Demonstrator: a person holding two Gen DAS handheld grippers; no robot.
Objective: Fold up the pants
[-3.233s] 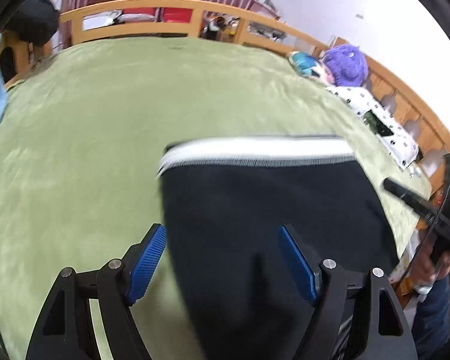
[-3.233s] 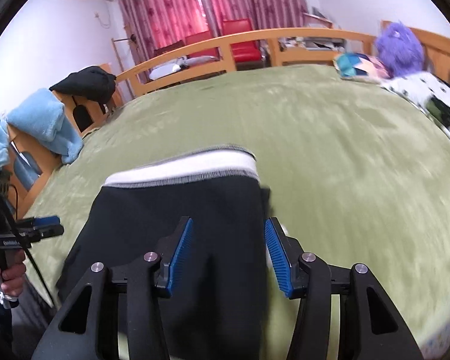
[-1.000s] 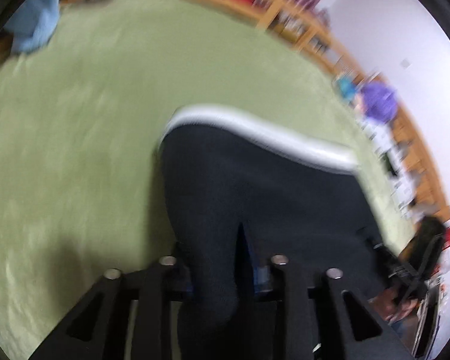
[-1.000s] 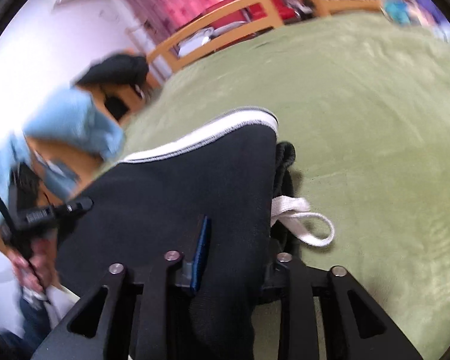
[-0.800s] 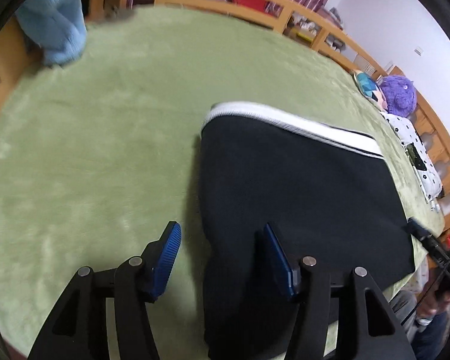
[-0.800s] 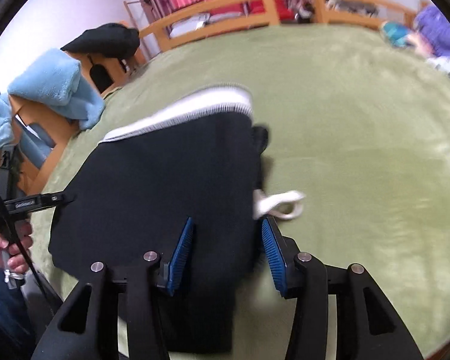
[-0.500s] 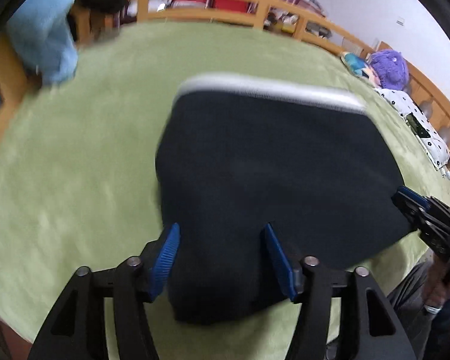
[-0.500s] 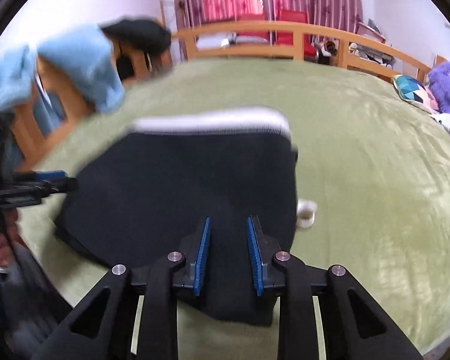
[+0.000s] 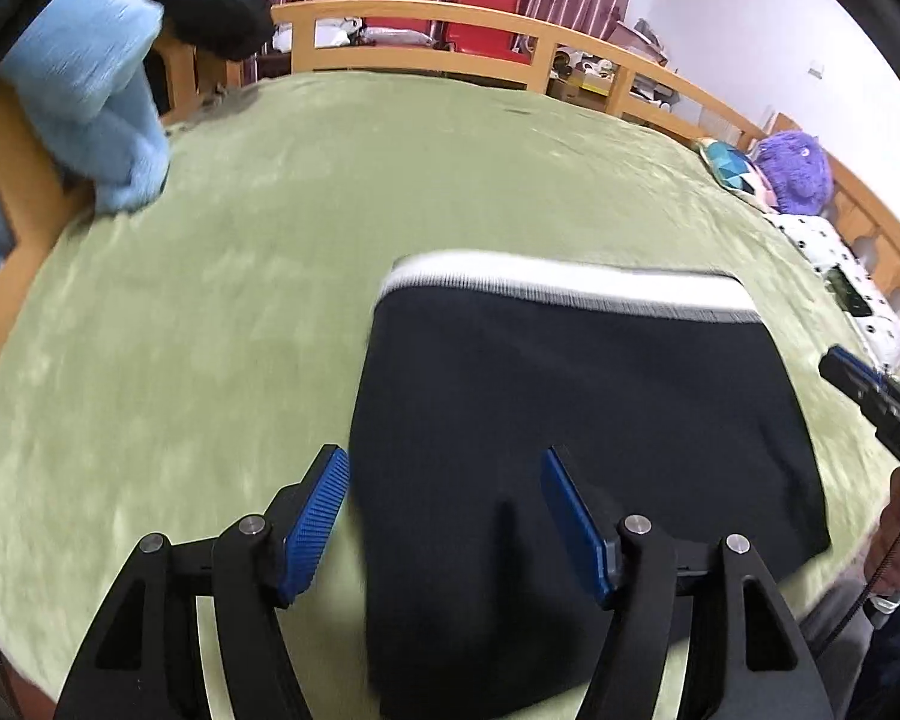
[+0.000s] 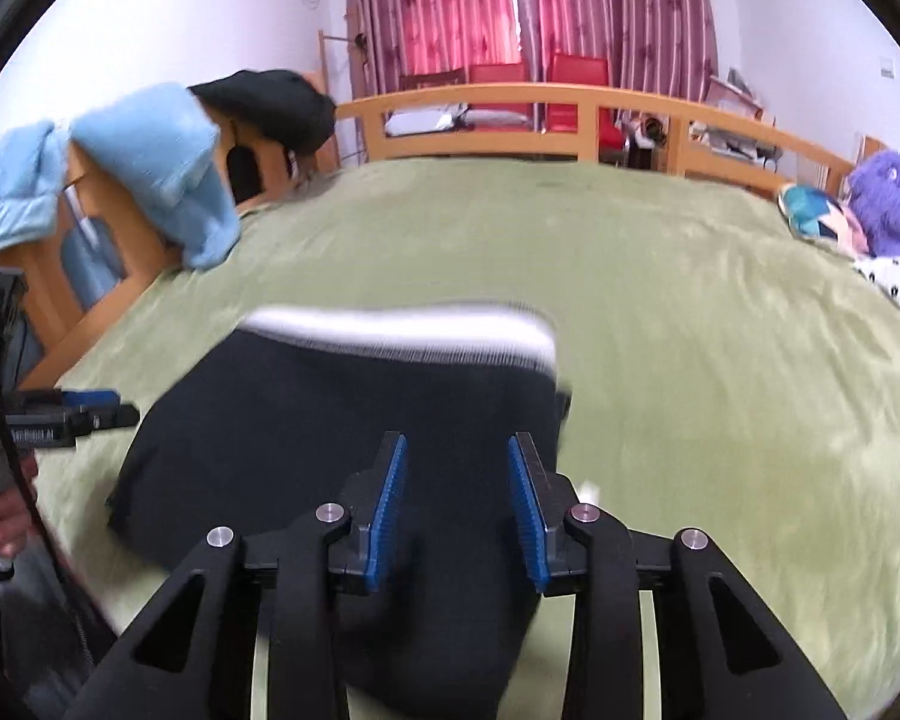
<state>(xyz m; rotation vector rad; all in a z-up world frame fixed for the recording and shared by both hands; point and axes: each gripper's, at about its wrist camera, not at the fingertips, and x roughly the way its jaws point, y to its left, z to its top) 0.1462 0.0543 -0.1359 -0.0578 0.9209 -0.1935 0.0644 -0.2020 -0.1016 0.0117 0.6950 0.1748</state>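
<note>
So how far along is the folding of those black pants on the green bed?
Mostly done, it seems: the pants lie on the green bed cover as one compact dark block, white waistband along the far edge. Nothing is in hand: the left hand-held gripper and right hand-held gripper have just been opening, pads clear of the cloth. At most a final tidy remains.

Black pants (image 9: 576,420) with a white-and-grey waistband (image 9: 570,285) lie beyond my blue-padded tongs on an olive-green blanket (image 9: 210,330); farther off hang a light-blue towel (image 10: 162,162), red-striped curtains (image 10: 450,6) and a purple plush (image 9: 795,171).
</note>
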